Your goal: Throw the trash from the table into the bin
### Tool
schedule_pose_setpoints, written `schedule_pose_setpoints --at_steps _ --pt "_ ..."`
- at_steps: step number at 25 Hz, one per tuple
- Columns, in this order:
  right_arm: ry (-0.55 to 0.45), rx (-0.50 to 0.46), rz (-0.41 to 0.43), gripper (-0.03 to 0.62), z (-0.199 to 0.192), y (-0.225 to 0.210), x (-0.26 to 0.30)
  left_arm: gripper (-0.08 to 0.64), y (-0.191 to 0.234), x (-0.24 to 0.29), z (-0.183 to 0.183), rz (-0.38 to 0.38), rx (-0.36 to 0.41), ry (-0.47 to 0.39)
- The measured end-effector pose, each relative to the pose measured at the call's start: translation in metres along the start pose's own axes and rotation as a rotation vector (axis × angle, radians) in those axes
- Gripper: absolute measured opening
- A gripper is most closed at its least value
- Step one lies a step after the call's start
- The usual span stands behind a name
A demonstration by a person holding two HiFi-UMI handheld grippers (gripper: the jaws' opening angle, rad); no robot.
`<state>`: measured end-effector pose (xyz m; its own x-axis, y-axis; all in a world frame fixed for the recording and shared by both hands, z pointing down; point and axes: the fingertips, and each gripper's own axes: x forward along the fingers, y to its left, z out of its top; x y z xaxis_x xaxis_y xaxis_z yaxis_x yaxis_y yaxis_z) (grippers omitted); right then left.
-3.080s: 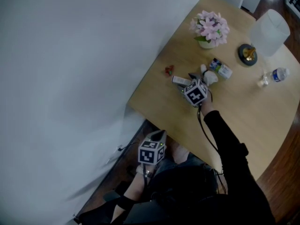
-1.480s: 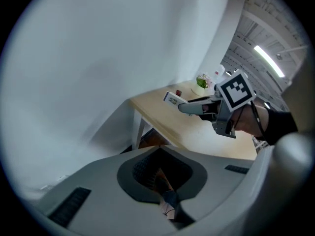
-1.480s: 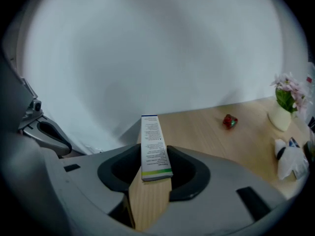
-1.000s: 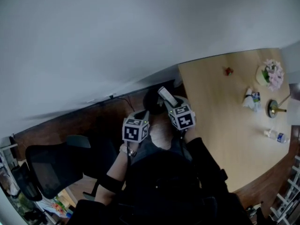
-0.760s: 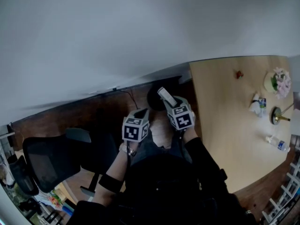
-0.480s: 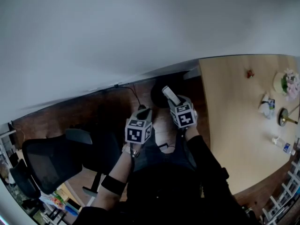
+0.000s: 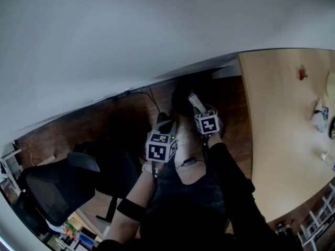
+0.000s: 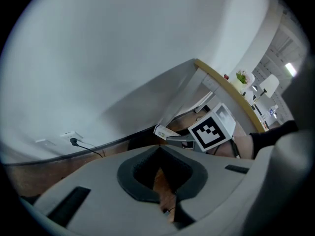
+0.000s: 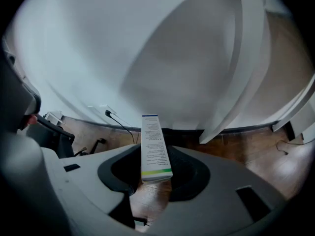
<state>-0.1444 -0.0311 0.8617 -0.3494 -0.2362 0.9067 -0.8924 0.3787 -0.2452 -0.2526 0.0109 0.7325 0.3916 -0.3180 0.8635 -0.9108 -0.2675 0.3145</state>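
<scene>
Across the top of the head view runs the white wall (image 7: 104, 35), the biggest thing I see, with brown wood floor (image 7: 104, 132) below it. At right lies the pale table (image 7: 282, 129), and at lower left stands a black office chair (image 7: 55, 184). On the floor between wall and table sits the dark round bin (image 7: 179, 94).

Both grippers hang over the floor, close together.
- My right gripper (image 7: 199, 107) pinches 1 slim white box (image 9: 155, 149) with a green stripe near its held end. The box's far end shows against the bin.
- My left gripper (image 8: 158, 181) has its jaws pressed nearly together on nothing.

1 small red scrap (image 7: 302, 73) and a white crumple (image 7: 317, 116) lie on the table, well apart from both grippers.
</scene>
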Motion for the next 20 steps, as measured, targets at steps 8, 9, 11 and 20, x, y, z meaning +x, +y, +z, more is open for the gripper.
schedule_pose_setpoints --at_steps 8,9,11,20 --pt "0.094 0.024 -0.01 0.172 -0.039 -0.008 0.085 0.006 0.019 0.029 -0.035 0.015 0.0 0.04" --pt "0.103 0.024 -0.016 0.172 -0.04 -0.009 0.094 0.006 0.021 0.03 -0.038 0.019 -0.002 0.045" --pt "0.118 0.026 -0.025 0.172 -0.041 -0.011 0.108 0.006 0.025 0.032 -0.043 0.03 -0.014 0.05" --pt "0.139 0.088 0.013 0.267 -0.04 0.001 0.108 0.006 0.028 0.032 -0.047 0.043 -0.041 0.057"
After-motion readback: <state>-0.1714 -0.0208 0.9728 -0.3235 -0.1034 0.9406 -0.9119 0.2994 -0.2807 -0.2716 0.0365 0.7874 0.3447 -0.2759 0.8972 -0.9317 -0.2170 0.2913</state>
